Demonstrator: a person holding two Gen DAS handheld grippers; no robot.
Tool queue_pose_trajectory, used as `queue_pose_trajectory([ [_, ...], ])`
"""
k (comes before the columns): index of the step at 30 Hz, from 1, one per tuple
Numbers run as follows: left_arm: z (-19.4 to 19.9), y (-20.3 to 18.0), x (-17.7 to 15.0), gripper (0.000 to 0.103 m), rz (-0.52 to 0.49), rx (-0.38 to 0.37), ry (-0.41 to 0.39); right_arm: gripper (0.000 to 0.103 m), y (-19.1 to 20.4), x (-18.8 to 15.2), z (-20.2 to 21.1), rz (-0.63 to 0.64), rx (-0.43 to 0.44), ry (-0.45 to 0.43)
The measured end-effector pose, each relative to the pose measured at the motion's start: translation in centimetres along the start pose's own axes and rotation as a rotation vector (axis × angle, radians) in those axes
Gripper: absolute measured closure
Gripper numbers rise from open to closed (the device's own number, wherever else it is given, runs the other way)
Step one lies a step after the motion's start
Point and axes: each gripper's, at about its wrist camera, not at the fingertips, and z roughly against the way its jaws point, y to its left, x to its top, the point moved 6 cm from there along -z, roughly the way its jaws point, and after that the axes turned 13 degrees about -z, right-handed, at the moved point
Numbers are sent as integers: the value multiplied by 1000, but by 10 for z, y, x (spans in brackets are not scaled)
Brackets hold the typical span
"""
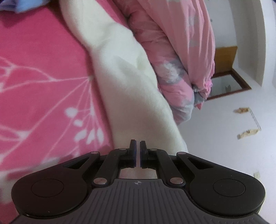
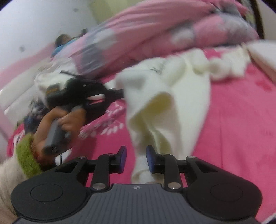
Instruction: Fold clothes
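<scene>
A cream fleecy garment lies in a long band across the pink bedsheet. My left gripper is shut, its pads almost touching with the cream cloth right at them. In the right wrist view the left gripper, held in a hand with a green cuff, grips the lifted edge of the garment. A narrow hanging fold of the garment runs down between the jaws of my right gripper. It brushes the right pad. The left pad stands apart from it. This view is blurred.
A bunched pink floral quilt lies right beside the garment and fills the back of the bed. Blue cloth sits at the far corner. Past the bed's edge are a white surface and a brown-framed opening.
</scene>
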Motion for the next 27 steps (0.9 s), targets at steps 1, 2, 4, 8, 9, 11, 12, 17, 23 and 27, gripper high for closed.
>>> queue_pose_trajectory([
  [1, 4, 2, -4, 101, -5, -6, 10, 76, -5, 2, -1, -34, 3, 3],
  [2, 9, 3, -7, 101, -10, -11, 20, 76, -7, 5, -1, -48, 0, -3],
  [4, 16, 6, -17, 98, -1, -35, 37, 75, -11, 10, -4, -74, -5, -14],
  [8, 26, 6, -36, 89, 31, -88, 62, 74, -15, 22, -19, -138, 12, -38],
  [9, 28, 6, -40, 84, 41, -105, 64, 75, -19, 25, -21, -172, 32, -38],
  [11, 31, 6, -47, 75, 83, -148, 65, 84, -28, 29, -24, -254, 83, -36],
  [12, 31, 6, -49, 69, 112, -176, 66, 95, -35, 30, -23, -347, 156, -22],
  [17, 21, 2, -53, 52, 240, -305, 73, 98, -60, 29, -12, -732, 490, 28],
  [23, 23, -1, -52, 51, 281, -327, 39, 98, -44, 20, -4, -837, 671, 80],
  [27, 54, -3, -37, 77, 226, -283, -64, 98, -22, 11, -6, -748, 642, 139],
])
